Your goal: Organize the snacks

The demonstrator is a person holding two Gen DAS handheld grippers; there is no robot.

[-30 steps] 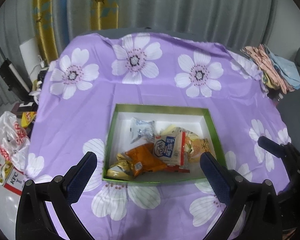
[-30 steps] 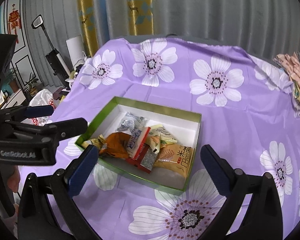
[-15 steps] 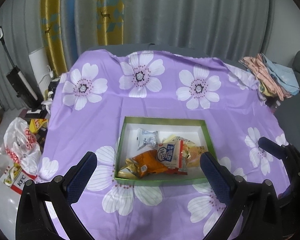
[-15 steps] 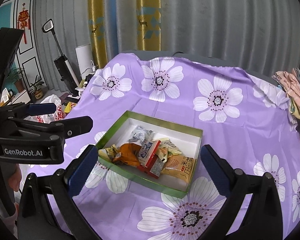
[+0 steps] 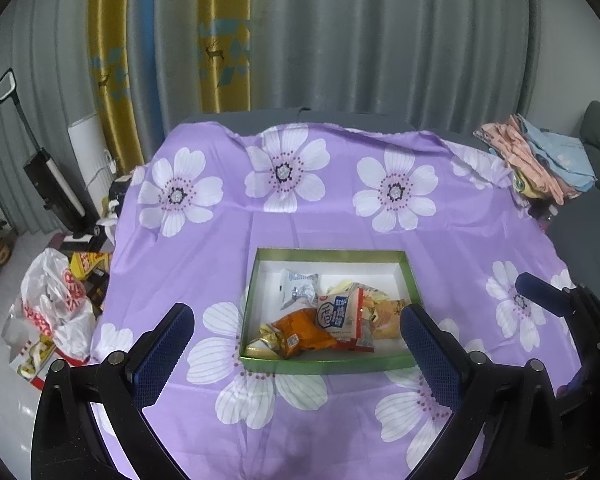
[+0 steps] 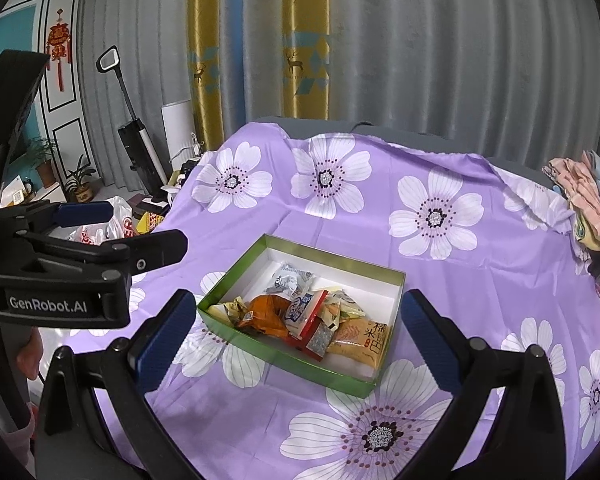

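Green-rimmed box with a white interior, resting on the purple floral tablecloth near its front edge. Snack packets lie heaped in the box's near half: an orange packet, a white-and-red packet, a silver wrapper and a tan packet (lettering too small to read). Left gripper and right gripper both hover above the cloth with fingers spread wide, holding nothing. Folded clothes sit at the table's far right; a plastic bag lies on the floor to the left.
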